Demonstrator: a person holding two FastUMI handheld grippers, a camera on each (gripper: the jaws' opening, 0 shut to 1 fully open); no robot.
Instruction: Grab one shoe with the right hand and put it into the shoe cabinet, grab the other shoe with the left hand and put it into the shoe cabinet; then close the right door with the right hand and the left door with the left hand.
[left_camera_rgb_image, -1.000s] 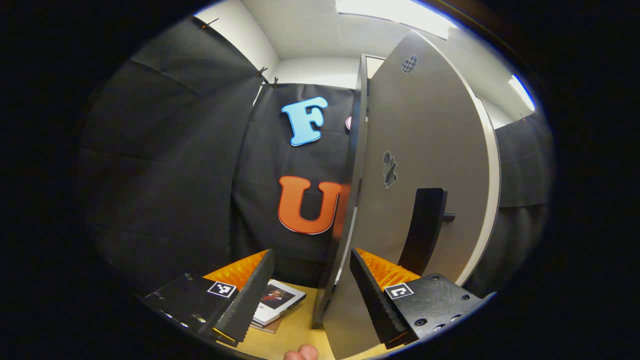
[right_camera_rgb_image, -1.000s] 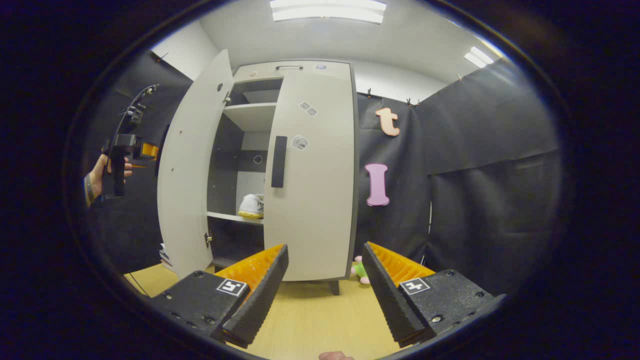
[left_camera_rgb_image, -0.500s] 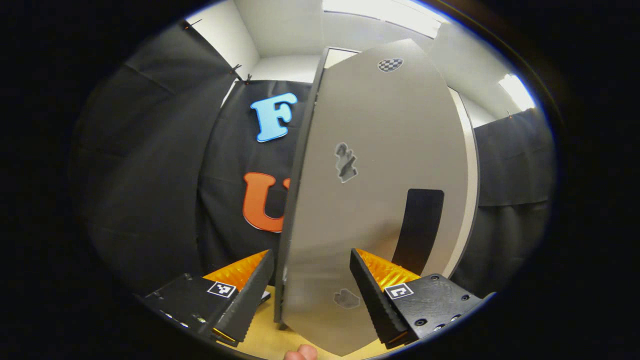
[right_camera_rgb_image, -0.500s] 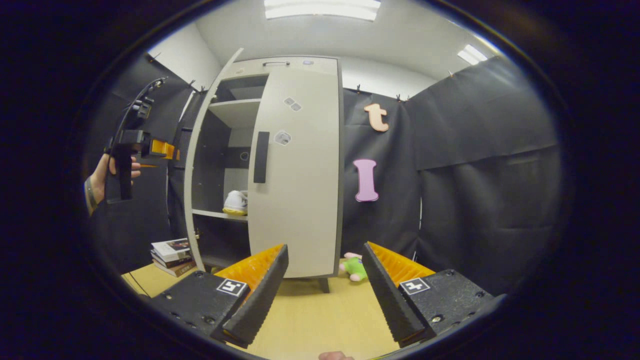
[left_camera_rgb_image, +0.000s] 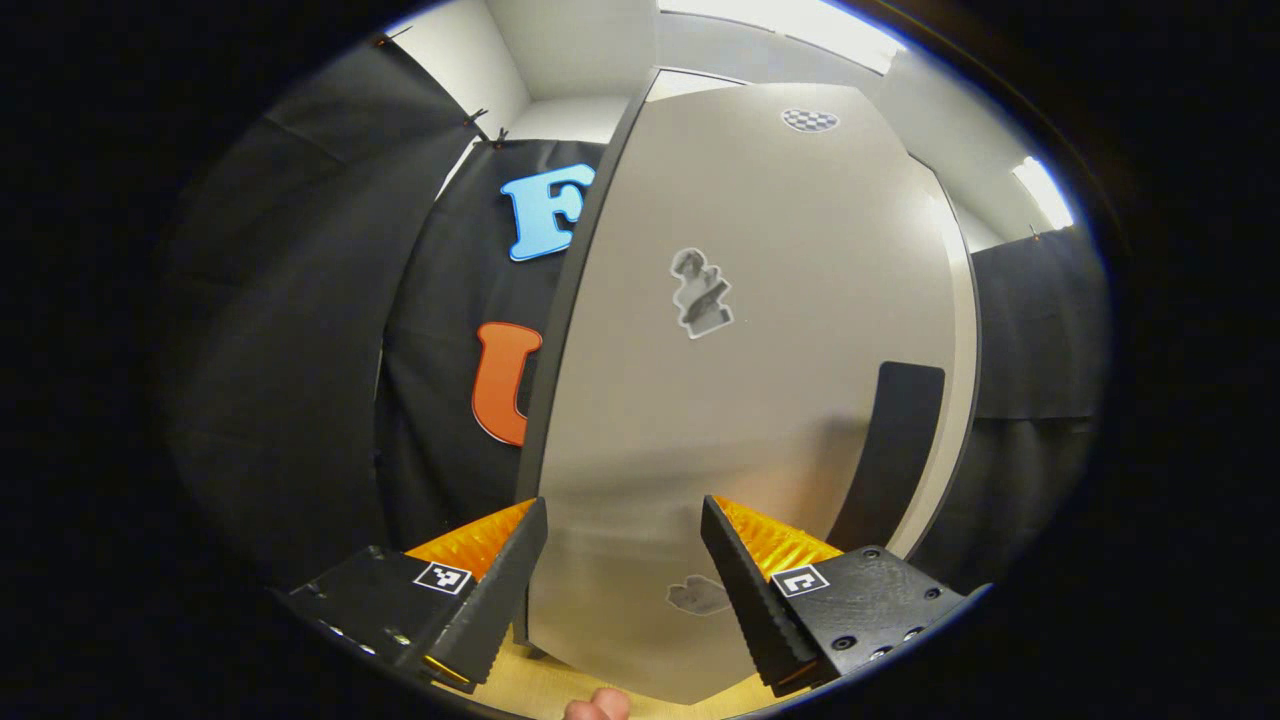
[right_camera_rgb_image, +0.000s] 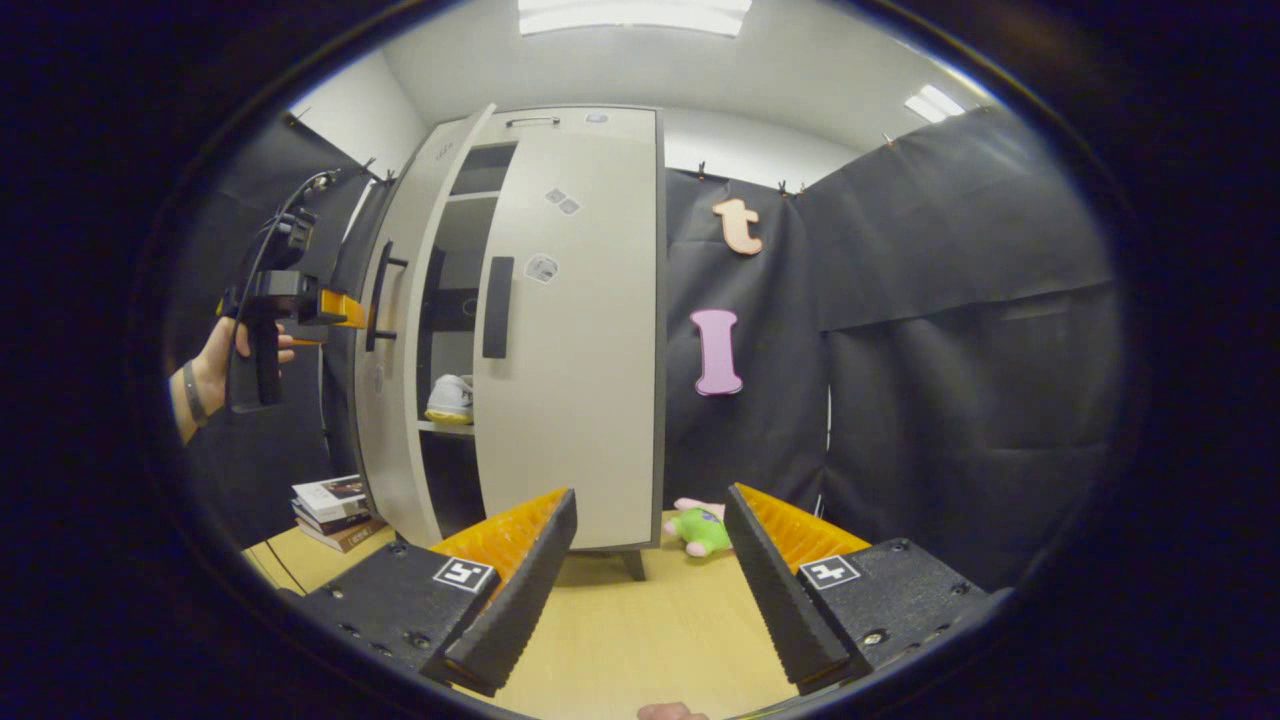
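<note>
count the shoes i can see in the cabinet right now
1: a white shoe on the shelf, seen through the gap between the doors. A second may be hidden behind the right door.

Around me, black cloth walls (right_camera_rgb_image: 950, 330) hang pinned by clips under a white upper wall (right_camera_rgb_image: 760, 155). White ceiling (right_camera_rgb_image: 700, 70), with bright light panels (right_camera_rgb_image: 625, 15). Pale wood floor (right_camera_rgb_image: 650, 640). A stack of books (right_camera_rgb_image: 335, 510) lies at the left; a green and pink plush toy (right_camera_rgb_image: 697, 527) lies by the back cloth.

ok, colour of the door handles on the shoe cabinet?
Black door handles on light grey doors, clearest in the right gripper view.
</note>
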